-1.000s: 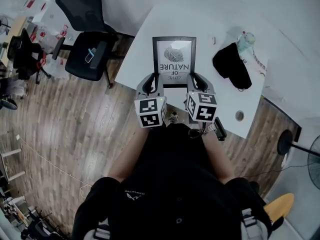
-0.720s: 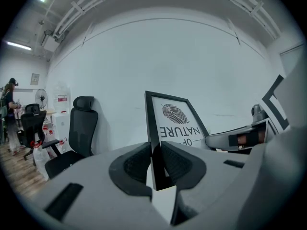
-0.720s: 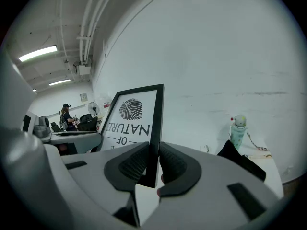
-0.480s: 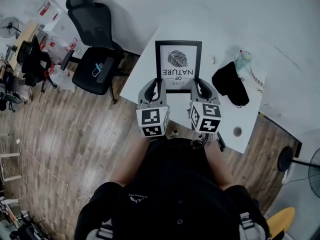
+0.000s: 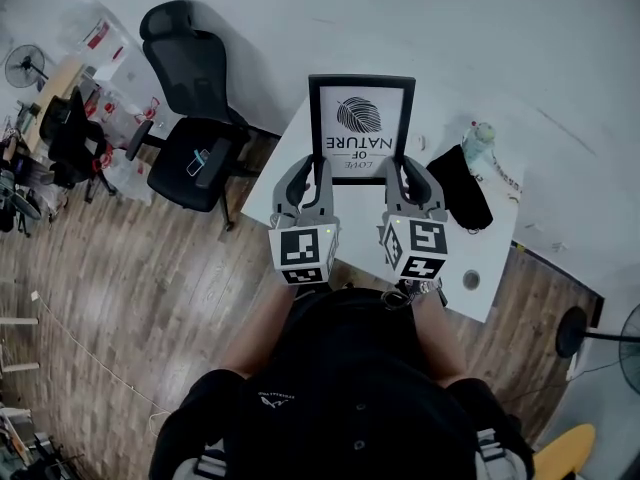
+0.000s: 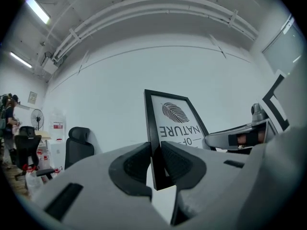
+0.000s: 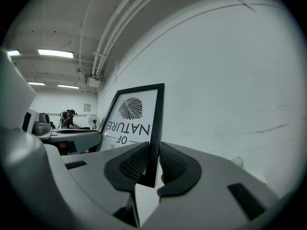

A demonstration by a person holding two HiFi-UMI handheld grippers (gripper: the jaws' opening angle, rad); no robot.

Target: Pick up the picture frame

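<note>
The picture frame point(image 5: 361, 128) is black-edged, with a white print of a leaf and upside-down lettering. It hangs lifted above the white table point(image 5: 272, 160), held out in front of me. My left gripper point(image 5: 318, 171) is shut on the frame's left edge point(image 6: 153, 143), pads pressed on both faces. My right gripper point(image 5: 396, 172) is shut on the right edge point(image 7: 154, 143) in the same way. Both grippers point roughly level at the white wall, the frame point(image 7: 134, 119) between them.
A black bag point(image 5: 462, 186) and a pale bottle point(image 5: 479, 136) lie on the table's right part. A black office chair point(image 5: 190, 118) stands left of the table on the wooden floor. A fan point(image 5: 622, 338) stands at the right edge. The white wall is close ahead.
Both grippers have risen with the frame between them; it has come off the table and now stands higher and nearer the wall. The grips have not altered.
</note>
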